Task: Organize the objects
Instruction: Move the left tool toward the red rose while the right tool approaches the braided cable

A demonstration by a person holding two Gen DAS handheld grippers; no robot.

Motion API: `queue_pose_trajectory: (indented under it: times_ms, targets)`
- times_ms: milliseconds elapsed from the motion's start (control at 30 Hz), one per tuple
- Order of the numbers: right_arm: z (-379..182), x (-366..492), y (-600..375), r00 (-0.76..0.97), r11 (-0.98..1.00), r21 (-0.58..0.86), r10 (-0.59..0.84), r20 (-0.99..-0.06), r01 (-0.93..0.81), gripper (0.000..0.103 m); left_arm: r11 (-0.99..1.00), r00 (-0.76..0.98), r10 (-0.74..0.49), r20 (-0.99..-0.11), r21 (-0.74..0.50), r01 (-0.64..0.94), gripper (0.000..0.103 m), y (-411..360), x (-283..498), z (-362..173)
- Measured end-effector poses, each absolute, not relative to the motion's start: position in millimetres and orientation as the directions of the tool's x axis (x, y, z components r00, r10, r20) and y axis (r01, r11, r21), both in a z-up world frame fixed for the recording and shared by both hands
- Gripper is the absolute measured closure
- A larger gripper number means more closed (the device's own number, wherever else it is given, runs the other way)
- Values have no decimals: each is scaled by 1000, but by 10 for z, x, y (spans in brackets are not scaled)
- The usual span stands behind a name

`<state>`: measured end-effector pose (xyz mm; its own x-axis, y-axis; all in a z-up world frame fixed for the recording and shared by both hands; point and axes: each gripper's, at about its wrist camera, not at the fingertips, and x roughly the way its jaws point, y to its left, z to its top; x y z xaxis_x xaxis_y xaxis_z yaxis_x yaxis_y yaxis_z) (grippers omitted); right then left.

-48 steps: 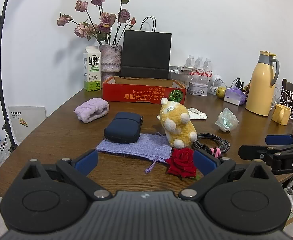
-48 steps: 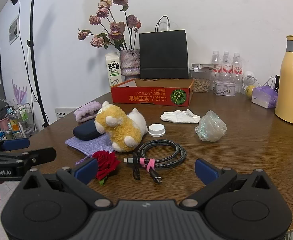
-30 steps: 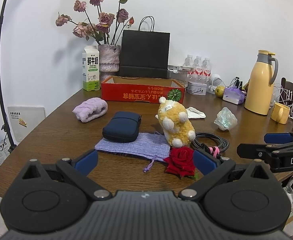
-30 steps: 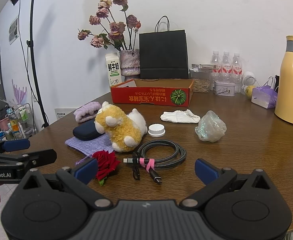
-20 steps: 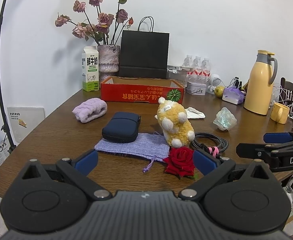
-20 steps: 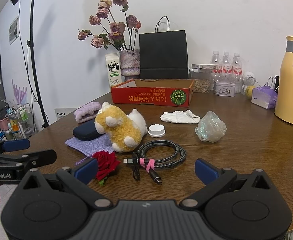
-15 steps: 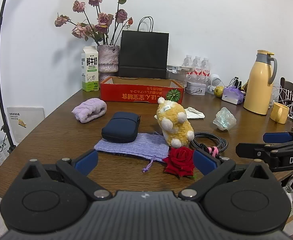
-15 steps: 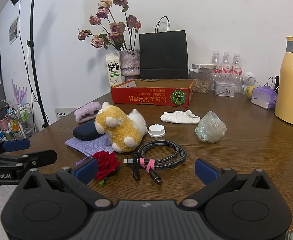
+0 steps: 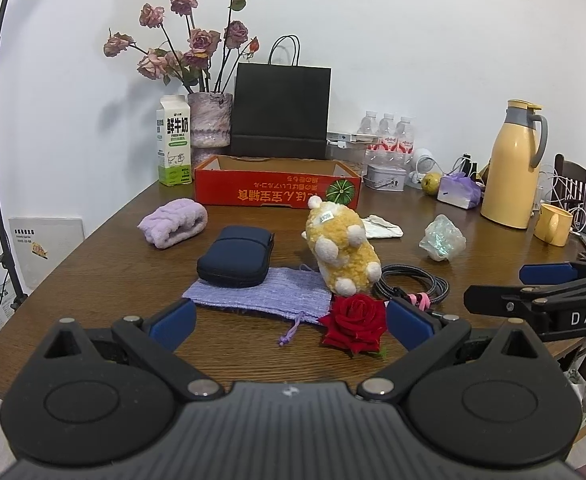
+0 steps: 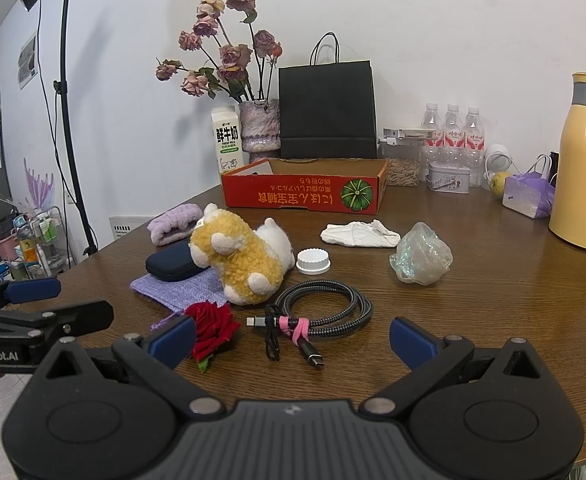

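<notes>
Objects for organizing lay scattered across the near part of the wooden table (image 9: 93, 264). From the left: a lilac towel (image 9: 173, 222); a navy case (image 9: 235, 255) resting partly on a purple pouch (image 9: 265, 296); a yellow plush (image 9: 343, 248) lying on its side, touching the pouch's right end. A red rose (image 9: 355, 322) lay at the near edge, just before the plush. A coiled cable (image 10: 325, 312) sat right of the rose, with a white cap (image 10: 313, 260) and a white cloth (image 10: 359, 234) behind it. A crumpled plastic wrap (image 10: 421, 254) lay further right. A red box (image 10: 305, 188) stood behind, open-topped.

The left gripper (image 9: 289, 322) hovered at the table edge, jaws spread wide, holding nothing. The right gripper (image 10: 291, 338) hovered likewise, jaws spread, empty, facing the cable.
</notes>
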<state>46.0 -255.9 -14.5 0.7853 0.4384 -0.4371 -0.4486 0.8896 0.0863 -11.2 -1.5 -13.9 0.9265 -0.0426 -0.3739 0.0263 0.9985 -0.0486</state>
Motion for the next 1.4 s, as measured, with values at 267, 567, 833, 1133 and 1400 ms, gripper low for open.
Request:
queue_pose_trajectory:
  times_ms: [267,567,833,1133,1400]
  targets:
    - [-147,460,-2557,784,889,86,439,-439,-449,0,998,924,-46,-380,-52,28,0,-7,-104,-159]
    - [-194,467,-2587,785,893,83,431,-445,-443,0,998,923,-54,-382,-50,37,0,-38,-93,-178]
    - [-214,486,-2586,787,894,75,426,-446,-442,0,998,916,-59,-396,-49,43,0,-64,-51,-215]
    - [-306,611,-2628,780,893,72,425,-460,-444,0,998,896,-66,-439,-40,54,0,-172,106,-331]
    - [-394,785,-2656,762,881,60,438,-477,-469,0,998,880,-58,-472,-22,54,0,-276,275,-409]
